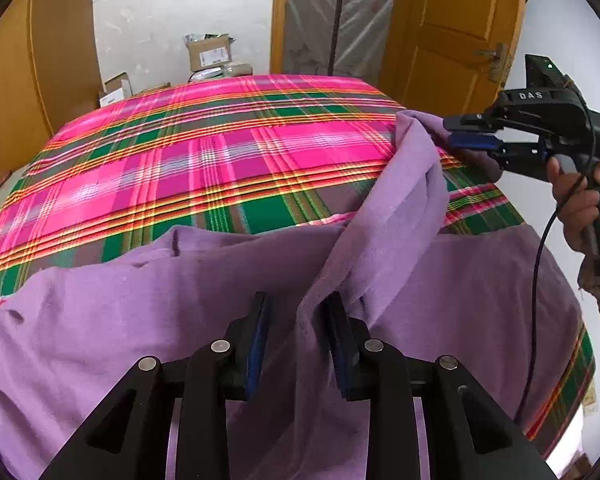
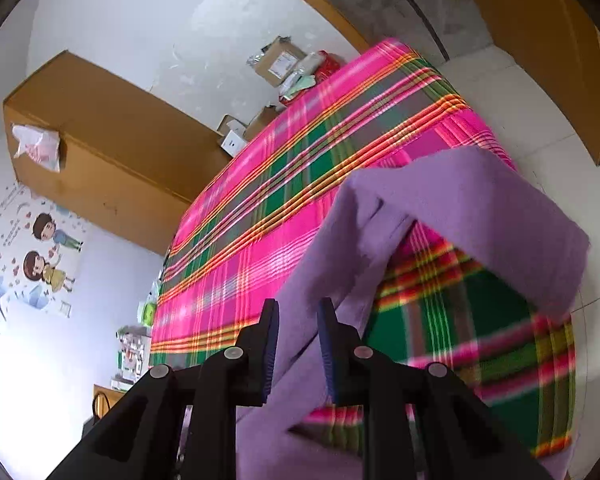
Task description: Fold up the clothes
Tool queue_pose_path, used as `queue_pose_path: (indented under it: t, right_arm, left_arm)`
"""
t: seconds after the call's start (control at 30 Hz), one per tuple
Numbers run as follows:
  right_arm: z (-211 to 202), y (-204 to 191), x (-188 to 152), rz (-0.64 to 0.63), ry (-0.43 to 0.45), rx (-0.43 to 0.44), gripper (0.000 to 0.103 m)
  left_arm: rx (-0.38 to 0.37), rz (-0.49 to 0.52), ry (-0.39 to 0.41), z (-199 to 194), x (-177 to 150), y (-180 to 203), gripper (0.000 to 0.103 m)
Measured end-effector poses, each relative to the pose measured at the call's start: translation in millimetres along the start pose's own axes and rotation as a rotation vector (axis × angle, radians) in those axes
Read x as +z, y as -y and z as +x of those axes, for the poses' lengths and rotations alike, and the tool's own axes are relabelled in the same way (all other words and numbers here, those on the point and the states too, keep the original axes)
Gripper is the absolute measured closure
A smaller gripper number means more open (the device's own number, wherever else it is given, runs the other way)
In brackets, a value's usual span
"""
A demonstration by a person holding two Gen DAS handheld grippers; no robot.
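One purple garment [image 1: 480, 280] lies across the near part of a bed under a pink, green and orange plaid cover [image 1: 220, 152]. Most of the garment is spread flat on the cover; one strip of it rises from the near edge and runs up and to the right as a raised, twisted band. The left claw [image 1: 298, 312] stands over the lower end of this band with its jaws parted; a fold of purple cloth passes between the blue pads and lies against the right-hand pad, while the left-hand pad stands clear of it. The right claw [image 1: 450, 132] is at the upper end of the band, its jaws slightly parted with the cloth edge between them; whether the pads press on the cloth cannot be told. In the right wrist view the cloth drapes over and past the right claw [image 2: 298, 320] and partly hides the cover [image 2: 260, 208]. A hand [image 1: 580, 200] grips the right claw's handle. Beyond the bed are cardboard boxes [image 1: 210, 54], a white wall and an orange door [image 1: 452, 20].
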State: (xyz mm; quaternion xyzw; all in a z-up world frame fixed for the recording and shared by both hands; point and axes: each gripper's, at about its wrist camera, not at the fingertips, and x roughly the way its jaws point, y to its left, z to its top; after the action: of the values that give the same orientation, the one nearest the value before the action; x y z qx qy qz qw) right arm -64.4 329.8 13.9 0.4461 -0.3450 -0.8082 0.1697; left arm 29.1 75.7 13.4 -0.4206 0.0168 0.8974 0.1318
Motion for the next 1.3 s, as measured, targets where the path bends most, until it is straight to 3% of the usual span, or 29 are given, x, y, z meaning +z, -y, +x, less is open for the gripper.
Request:
queue_pose_path:
  t: [0.27,0.5,0.53,0.6,0.77,0.93,1.0,1.13,1.23,1.3]
  right_arm:
    - [42,17,24,0.052,-0.044,-0.059,0.075]
    - [63,5,34,0.029,-0.072,-0.105,0.075]
    - [63,3,34,0.023,-0.065,-0.115,0.077]
    - [61,-1,32,0.009,-0.051,-0.136,0.097]
    - [58,-19,35,-0.046,-0.002,-0.176,0.097]
    - [45,-13,37,0.039,0.011,-0.129,0.090]
    - [41,-13,34,0.046,0.013,-0.137,0.079]
    - [28,-6,21,0.087,0.012,-0.160,0.078]
    - [37,2,15,0.131,-0.074,-0.106,0.077]
    - [43,5,11,0.133,-0.109,-0.117,0.077]
  left_arm:
    - [-0.005,-0.017,0.002,4,0,-6,0.069]
    - [0.000,-0.017,0.001,7,1,-6,0.069]
    - [0.000,-0.017,0.001,7,1,-6,0.069]
    - [-0.002,-0.018,0.003,7,1,-6,0.069]
    - [-0.013,-0.026,0.005,9,1,-8,0.069]
    - [-0.015,-0.024,0.008,10,1,-9,0.069]
    - [-0.016,-0.024,0.009,9,1,-9,0.069]
    - [-0.024,-0.029,0.009,10,0,-10,0.069]
    - [-0.023,-0.026,0.011,10,0,-9,0.069]
    - [-0.023,-0.023,0.012,9,0,-9,0.069]
